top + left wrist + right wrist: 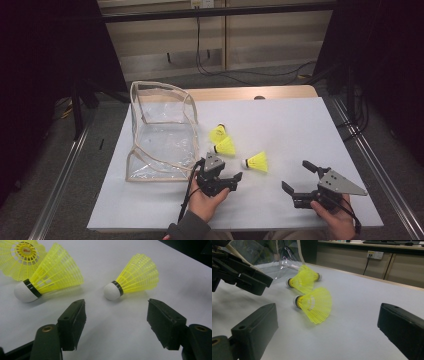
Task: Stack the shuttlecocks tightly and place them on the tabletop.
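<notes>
Three yellow shuttlecocks with white cork heads lie on the white table top (pixel 300 125). The nearest shuttlecock (pixel 257 161) (pixel 135 277) (pixel 314 303) lies on its side just ahead of my left gripper (pixel 223 168) (pixel 116 315), whose jaws stand open and apart from it with nothing between them. A second shuttlecock (pixel 225 146) (pixel 50 277) and a third shuttlecock (pixel 218 132) (pixel 22 255) lie together farther left. My right gripper (pixel 296 176) (pixel 329 327) rests open at the front right, facing the shuttlecocks. The left gripper (pixel 244 277) also appears in the right gripper view.
A clear plastic bag (pixel 160 130) (pixel 262 252) with pale trim stands open on the left side of the table, beside the shuttlecocks. Metal rails run along both sides of the table. Cables and a wooden wall lie beyond the far edge.
</notes>
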